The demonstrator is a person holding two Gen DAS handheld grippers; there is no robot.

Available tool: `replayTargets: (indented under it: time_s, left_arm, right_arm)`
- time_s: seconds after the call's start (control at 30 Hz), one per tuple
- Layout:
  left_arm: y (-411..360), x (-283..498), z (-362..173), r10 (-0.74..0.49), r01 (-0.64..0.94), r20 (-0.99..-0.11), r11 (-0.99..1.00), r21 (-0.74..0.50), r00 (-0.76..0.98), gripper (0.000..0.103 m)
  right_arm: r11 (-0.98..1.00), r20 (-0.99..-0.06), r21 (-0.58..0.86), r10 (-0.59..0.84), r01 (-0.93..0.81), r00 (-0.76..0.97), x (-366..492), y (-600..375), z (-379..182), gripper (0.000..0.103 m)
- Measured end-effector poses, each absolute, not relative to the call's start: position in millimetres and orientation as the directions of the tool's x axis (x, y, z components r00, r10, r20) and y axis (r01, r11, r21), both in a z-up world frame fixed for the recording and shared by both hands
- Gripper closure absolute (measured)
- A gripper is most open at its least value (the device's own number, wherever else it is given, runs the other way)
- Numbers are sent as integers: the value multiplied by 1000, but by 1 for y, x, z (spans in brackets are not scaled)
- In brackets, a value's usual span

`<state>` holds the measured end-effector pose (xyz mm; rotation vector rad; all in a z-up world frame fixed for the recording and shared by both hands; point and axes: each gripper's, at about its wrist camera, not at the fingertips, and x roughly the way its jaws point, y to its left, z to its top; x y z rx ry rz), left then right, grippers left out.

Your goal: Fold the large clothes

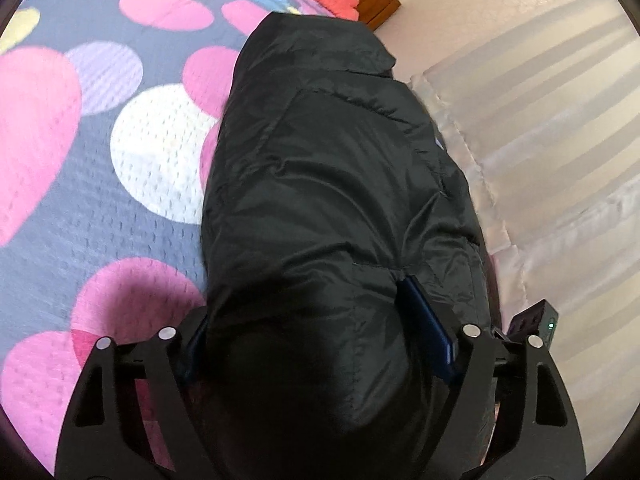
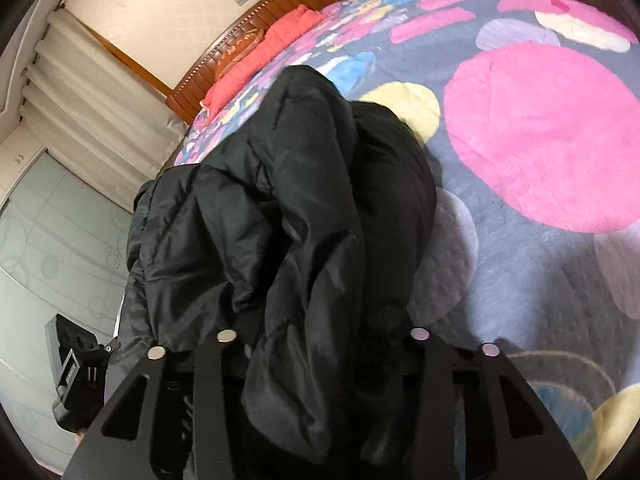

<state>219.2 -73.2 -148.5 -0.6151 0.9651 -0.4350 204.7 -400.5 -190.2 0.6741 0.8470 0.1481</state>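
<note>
Left gripper (image 1: 320,340): jaws stand wide with a thick bunch of the black padded jacket (image 1: 332,184) filling the gap between them; the blue pad (image 1: 426,328) on the right-hand finger lies against the fabric, the other finger is mostly buried in shadow and cloth, so the jaws read as gripping the jacket's near end. Right gripper (image 2: 320,360): a fold of the same jacket (image 2: 280,208) runs down between its fingers and covers the fingertips; whether the pads actually press on it cannot be told from this view. From the left wrist view the jacket stretches away from the jaws as one long dark bundle, lying along the edge of the bed. From the right wrist view it is heaped and creased, one layer doubled over another, with its left side hanging past the bed edge. Under it is a grey bedspread (image 1: 120,208) printed with large pink, white, lilac and yellow circles. A coral-red blanket (image 2: 260,56) lies at the far end of the bed against a brown wooden headboard (image 2: 248,28). Pale curtain (image 1: 560,140) beside the bed in the left wrist view. The other gripper's dark body shows low at the frame edge in each view.
</note>
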Motion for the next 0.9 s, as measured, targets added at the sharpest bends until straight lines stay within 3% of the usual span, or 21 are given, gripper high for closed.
replayTargets:
  time_s: [0.4,0.9]
  left_arm:
    - [-33,213,-122,-533,82,-623,793,-603,573,23]
    - [44,243,-128,-464,3,-646,813,-582,606,24]
  right_arm:
    - [745,-562,666,461,45,686,225,-343,-183,67]
    - [734,-570,679,526,1,631,294,-272,-191,68]
